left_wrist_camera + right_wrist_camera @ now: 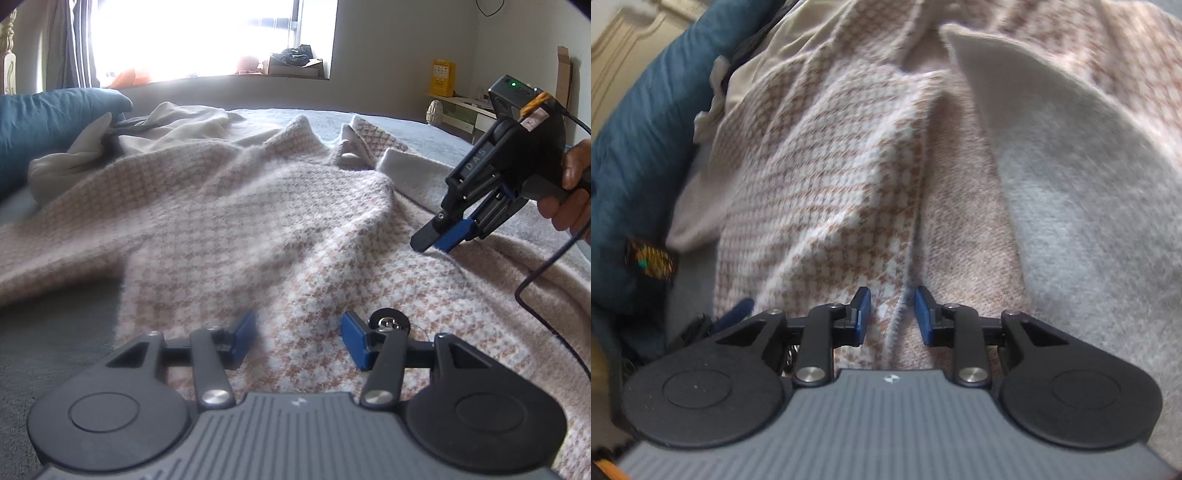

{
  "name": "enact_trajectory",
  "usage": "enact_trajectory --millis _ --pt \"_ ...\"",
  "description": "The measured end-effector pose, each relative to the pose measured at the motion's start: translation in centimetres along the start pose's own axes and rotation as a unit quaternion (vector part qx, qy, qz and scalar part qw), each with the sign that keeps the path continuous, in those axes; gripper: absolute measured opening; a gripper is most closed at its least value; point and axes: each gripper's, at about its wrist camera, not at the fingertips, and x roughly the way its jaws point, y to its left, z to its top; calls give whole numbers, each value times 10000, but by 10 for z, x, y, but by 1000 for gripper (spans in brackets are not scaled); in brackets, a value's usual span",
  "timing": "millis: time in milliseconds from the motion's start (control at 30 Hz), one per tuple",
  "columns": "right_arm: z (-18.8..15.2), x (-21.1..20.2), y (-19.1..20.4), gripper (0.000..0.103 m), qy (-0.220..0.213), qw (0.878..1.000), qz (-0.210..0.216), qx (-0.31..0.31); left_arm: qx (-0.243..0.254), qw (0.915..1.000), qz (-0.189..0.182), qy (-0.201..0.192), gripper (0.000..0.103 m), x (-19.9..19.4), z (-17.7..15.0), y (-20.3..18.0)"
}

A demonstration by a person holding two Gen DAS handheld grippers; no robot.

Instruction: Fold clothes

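A pink-and-white houndstooth garment (258,206) with a plain pale lining (1071,192) lies spread and wrinkled on the bed. My left gripper (299,339) hovers low over its near part, open, with nothing between the blue pads (354,343). A black button (388,321) sits just beside its right finger. Further right, a hand holds my right gripper (434,243), which tips down with its fingertips at the cloth. In the right wrist view, the right gripper (894,314) stands open, and a hemmed edge (899,317) of the garment runs between the pads without being pinched.
A blue pillow (48,122) and a crumpled cream cloth (177,125) lie at the far left of the grey bedsheet (55,332). A black cable (546,266) trails from the right gripper over the garment. A low shelf (458,107) stands by the right wall.
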Motion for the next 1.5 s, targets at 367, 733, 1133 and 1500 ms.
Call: enact_trajectory --millis 367,733,1133,1500 --pt "-18 -17 5 3 -217 9994 -157 -200 113 9999 -24 -1 55 0 0 -2" --pt "-20 -31 58 7 -911 9617 -1683 -1963 58 10000 -36 32 56 2 3 1" --pt "14 -11 37 2 -1085 9506 -1998 -2113 -17 10000 20 67 57 -6 2 6" --pt "-33 -164 22 15 -1665 9651 -1478 -1381 -393 9992 -91 -84 57 -23 22 6"
